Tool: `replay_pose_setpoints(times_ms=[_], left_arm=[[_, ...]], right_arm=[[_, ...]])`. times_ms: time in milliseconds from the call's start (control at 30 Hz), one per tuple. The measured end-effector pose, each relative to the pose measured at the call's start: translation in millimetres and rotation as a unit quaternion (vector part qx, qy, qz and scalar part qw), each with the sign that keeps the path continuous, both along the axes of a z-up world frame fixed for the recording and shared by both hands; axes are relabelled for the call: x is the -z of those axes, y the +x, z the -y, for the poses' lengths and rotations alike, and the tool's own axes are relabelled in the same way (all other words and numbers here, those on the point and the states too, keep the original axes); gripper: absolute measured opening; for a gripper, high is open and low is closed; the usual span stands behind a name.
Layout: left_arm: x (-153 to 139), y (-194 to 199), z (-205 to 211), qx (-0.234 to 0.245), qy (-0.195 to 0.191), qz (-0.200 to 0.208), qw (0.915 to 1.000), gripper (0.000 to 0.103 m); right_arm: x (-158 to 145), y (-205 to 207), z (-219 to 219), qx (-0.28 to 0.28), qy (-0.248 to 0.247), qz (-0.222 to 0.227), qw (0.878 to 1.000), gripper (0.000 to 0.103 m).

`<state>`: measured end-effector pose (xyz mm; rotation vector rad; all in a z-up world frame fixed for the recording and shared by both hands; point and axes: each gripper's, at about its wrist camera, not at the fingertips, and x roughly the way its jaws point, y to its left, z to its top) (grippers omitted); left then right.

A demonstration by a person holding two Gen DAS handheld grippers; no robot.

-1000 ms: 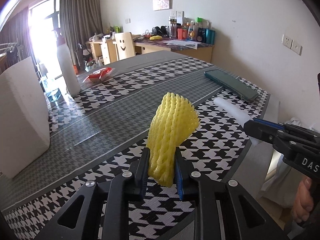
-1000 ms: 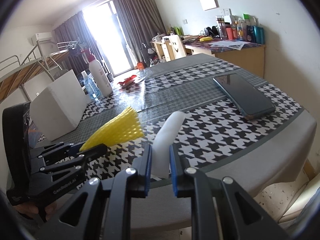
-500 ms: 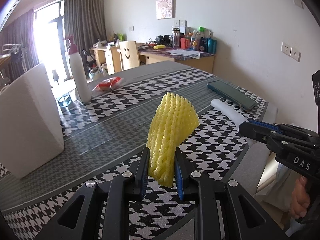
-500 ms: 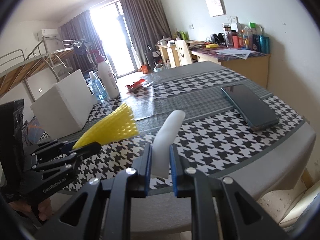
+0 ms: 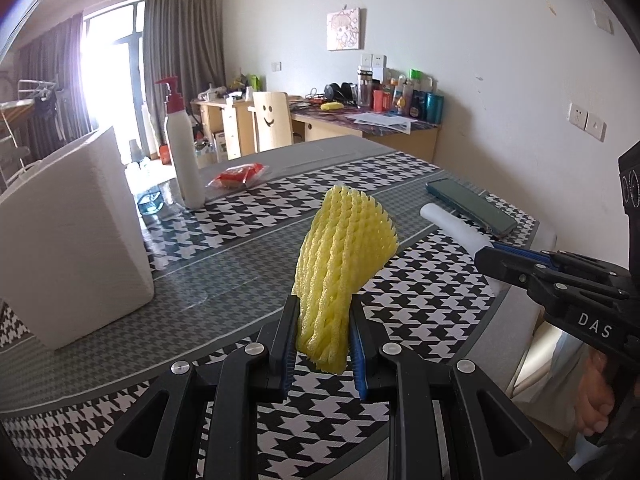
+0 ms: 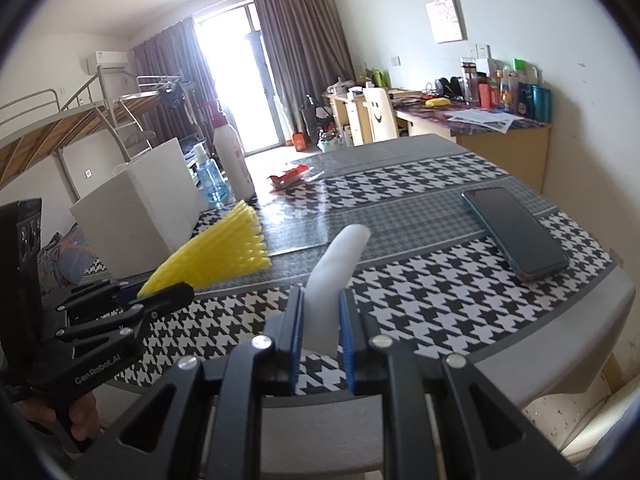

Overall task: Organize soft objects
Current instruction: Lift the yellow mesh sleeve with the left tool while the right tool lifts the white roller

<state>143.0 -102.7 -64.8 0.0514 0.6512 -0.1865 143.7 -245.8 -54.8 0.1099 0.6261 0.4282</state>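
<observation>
Lived-in dorm-style room: bunk bed (image 6: 60, 120), cluttered desk (image 5: 360, 120), curtained balcony door (image 6: 240, 80)

Blue-padded jaws hide the lower end of the yellow foam net sleeve (image 5: 344, 264); likewise the white foam tube's (image 6: 332, 280) base between the other jaws.

box (image 5: 76, 236) left on table (image 5: 224, 280), phone (image 5: 470, 206) right, bottle (image 5: 182, 148) behind

White walls (image 5: 460, 20) with a small picture (image 5: 345, 29), grey curtains (image 5: 182, 60) beside a bright window (image 5: 108, 72), wooden desk (image 5: 372, 130) crowded with bottles, smiley chair (image 5: 273, 120), bunk bed (image 6: 60, 120), houndstooth table (image 5: 248, 220)
</observation>
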Motion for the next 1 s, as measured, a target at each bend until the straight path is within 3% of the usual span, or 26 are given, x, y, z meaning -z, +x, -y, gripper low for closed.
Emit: replay_pose_setpoints(times_ms=[1000], left_arm=[[-16.1, -9.9, -38.9, -0.043, -0.009, 0.026, 0.9987, 0.024]], right_arm=[[-16.7, 8.6, -38.4, -0.047, -0.006, 0.021, 0.999, 0.021]])
